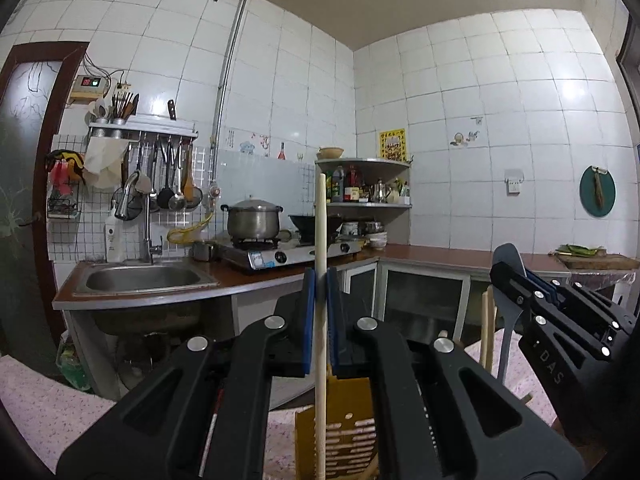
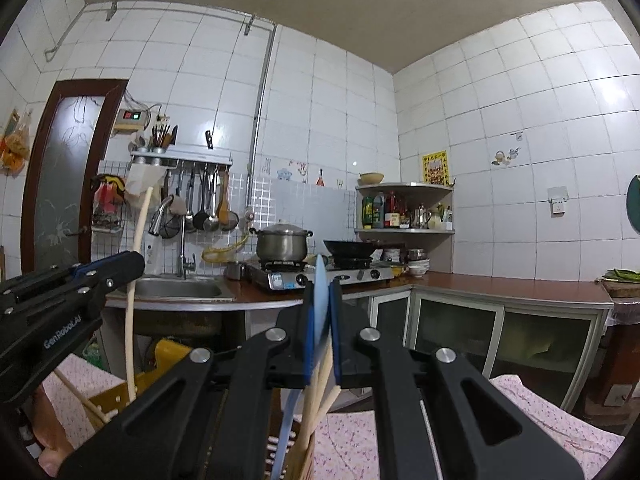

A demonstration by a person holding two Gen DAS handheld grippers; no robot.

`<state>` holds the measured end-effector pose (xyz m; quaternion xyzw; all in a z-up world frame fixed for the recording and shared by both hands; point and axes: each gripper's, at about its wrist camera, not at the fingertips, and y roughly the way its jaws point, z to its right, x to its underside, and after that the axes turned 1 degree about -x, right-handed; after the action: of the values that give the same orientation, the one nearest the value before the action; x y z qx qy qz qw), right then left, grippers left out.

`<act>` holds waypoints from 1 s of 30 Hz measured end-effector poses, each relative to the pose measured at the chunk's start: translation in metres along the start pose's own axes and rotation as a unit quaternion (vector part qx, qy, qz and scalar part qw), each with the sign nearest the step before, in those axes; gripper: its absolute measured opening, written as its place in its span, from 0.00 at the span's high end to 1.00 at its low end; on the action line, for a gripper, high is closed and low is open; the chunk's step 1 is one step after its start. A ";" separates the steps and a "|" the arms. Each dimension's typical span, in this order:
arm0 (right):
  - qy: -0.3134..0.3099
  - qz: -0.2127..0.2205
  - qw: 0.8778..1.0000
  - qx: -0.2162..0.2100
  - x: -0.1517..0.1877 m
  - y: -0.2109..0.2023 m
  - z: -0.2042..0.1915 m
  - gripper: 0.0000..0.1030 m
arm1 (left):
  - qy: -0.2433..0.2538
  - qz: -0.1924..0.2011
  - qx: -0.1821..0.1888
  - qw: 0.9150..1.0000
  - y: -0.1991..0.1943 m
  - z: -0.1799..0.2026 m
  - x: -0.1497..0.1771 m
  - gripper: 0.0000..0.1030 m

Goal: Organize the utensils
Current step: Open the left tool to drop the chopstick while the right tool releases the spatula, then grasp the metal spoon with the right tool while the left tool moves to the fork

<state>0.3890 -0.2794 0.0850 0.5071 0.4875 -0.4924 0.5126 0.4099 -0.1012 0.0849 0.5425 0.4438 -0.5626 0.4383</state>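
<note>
My left gripper (image 1: 320, 280) is shut on a long cream wooden utensil handle (image 1: 320, 232) that stands upright, its lower end down in a yellow slotted utensil holder (image 1: 348, 436). My right gripper (image 2: 321, 292) is shut on a grey-blue silicone spatula (image 2: 320, 304), held upright over the same holder (image 2: 168, 354) among other wooden handles (image 2: 320, 404). The right gripper also shows in the left wrist view (image 1: 520, 276) at the right with the spatula head (image 1: 508, 254) above it. The left gripper shows in the right wrist view (image 2: 116, 268) on the cream handle (image 2: 138, 232).
A pink floral cloth (image 1: 44, 400) covers the table under the holder. Beyond are a counter with a steel sink (image 1: 142, 278), a gas stove (image 1: 280, 254) with a pot (image 1: 254, 218) and a wok, a corner shelf of bottles (image 1: 360, 188), hanging ladles (image 1: 172, 176) and a cutting board (image 1: 596, 260).
</note>
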 end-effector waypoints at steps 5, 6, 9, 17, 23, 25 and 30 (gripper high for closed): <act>0.009 -0.017 1.000 -0.010 0.003 -0.003 0.003 0.93 | 0.006 -0.026 -0.010 1.000 -0.001 -0.006 0.009 0.96; 0.007 -0.020 1.000 -0.010 0.004 -0.004 0.003 0.93 | 0.015 -0.026 -0.013 0.999 -0.004 -0.005 0.011 0.96; 0.006 -0.036 0.999 -0.019 0.008 -0.004 0.004 0.93 | 0.024 -0.032 -0.013 0.999 -0.013 -0.005 0.011 0.92; 0.032 -0.065 0.997 -0.025 -0.001 -0.019 0.015 0.47 | -0.010 -0.042 -0.033 0.998 -0.036 -0.023 -0.016 0.43; 0.038 -0.082 0.996 -0.019 -0.018 -0.046 0.022 0.47 | -0.021 -0.070 -0.059 0.996 -0.068 -0.043 -0.036 0.18; 0.040 -0.090 0.995 -0.015 -0.018 -0.058 0.022 0.45 | -0.017 -0.090 -0.063 0.994 -0.086 -0.049 -0.033 0.14; 0.037 -0.124 0.991 -0.015 -0.010 -0.095 0.013 0.31 | -0.005 -0.135 -0.076 0.988 -0.126 -0.056 -0.011 0.05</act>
<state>0.2934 -0.2927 0.0915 0.4525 0.5726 -0.5260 0.4367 0.2996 -0.0189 0.0983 0.4403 0.5523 -0.5836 0.4007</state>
